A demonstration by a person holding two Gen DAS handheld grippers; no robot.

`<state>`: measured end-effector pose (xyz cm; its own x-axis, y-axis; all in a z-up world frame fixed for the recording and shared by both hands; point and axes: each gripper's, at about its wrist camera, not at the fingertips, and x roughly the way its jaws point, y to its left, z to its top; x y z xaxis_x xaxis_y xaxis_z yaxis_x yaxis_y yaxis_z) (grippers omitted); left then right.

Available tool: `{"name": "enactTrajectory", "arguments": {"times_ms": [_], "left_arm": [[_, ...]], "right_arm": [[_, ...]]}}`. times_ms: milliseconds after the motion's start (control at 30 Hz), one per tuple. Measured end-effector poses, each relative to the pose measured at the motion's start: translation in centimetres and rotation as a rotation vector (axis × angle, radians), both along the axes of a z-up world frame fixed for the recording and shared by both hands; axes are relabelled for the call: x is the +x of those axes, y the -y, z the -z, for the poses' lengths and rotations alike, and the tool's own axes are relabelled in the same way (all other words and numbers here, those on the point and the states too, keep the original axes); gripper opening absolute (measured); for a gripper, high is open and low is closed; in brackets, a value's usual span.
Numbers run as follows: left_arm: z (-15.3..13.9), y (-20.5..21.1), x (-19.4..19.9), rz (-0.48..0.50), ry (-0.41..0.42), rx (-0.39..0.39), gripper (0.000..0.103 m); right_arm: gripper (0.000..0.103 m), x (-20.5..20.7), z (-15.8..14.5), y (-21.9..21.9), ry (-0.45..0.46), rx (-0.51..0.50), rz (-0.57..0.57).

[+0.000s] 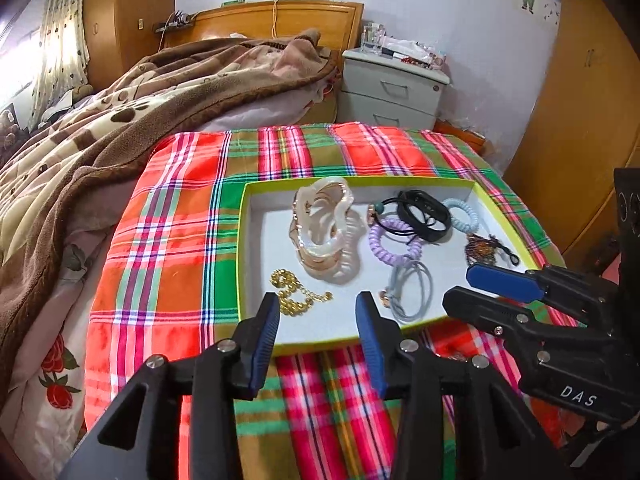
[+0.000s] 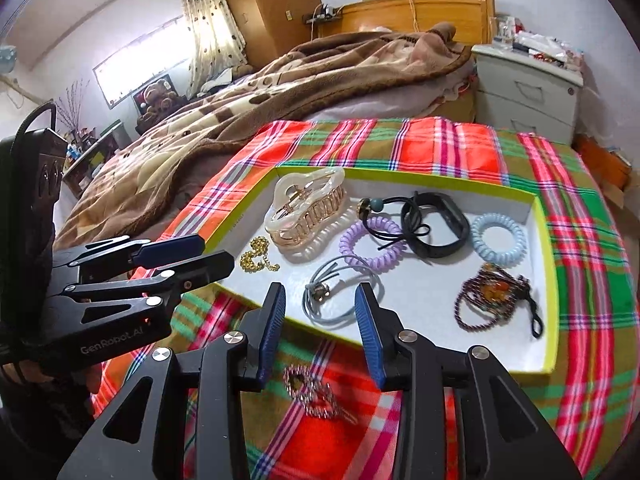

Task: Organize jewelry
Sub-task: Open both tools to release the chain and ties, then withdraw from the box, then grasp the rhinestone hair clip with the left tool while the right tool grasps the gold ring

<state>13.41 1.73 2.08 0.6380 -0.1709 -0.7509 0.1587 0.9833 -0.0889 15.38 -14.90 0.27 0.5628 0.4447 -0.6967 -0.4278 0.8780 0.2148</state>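
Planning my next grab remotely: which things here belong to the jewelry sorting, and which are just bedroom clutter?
Job items:
tray
hair claw
gold chain
purple coil tie
blue coil tie
grey hair tie
black band
beaded necklace
sparkly brooch, on the cloth outside the tray

Just lying about:
brown blanket
nightstand
curtain

- A shallow white tray (image 2: 548, 216) with a lime-green rim is seen ahead of both grippers' fingers.
- A cream and gold hair claw (image 2: 304, 210) lies at the tray's far left; a gold chain (image 2: 256, 258) lies nearer, by the left gripper's fingers.
- A grey hair tie (image 2: 340, 296) lies just beyond the right fingertips.
- A rhinestone brooch (image 2: 316, 394) rests on the cloth, outside the tray, between the right fingers.
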Motion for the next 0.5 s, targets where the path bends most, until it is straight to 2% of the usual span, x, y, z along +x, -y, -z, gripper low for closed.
{"name": "enactTrajectory", "arguments": {"times_ms": [333,500], "left_arm": [[-0.7,0.6,-2.4,0.022,0.033,-0.081,0.045],[-0.3,1.2,-3.3,0.047,0.032,-0.096,0.045]], "right_arm": [[0.042,-4.4,-1.5,5.2,0.075,-0.012,0.113],[0.043,-6.1,-0.7,8.4,0.070,-0.042,0.192]]}}
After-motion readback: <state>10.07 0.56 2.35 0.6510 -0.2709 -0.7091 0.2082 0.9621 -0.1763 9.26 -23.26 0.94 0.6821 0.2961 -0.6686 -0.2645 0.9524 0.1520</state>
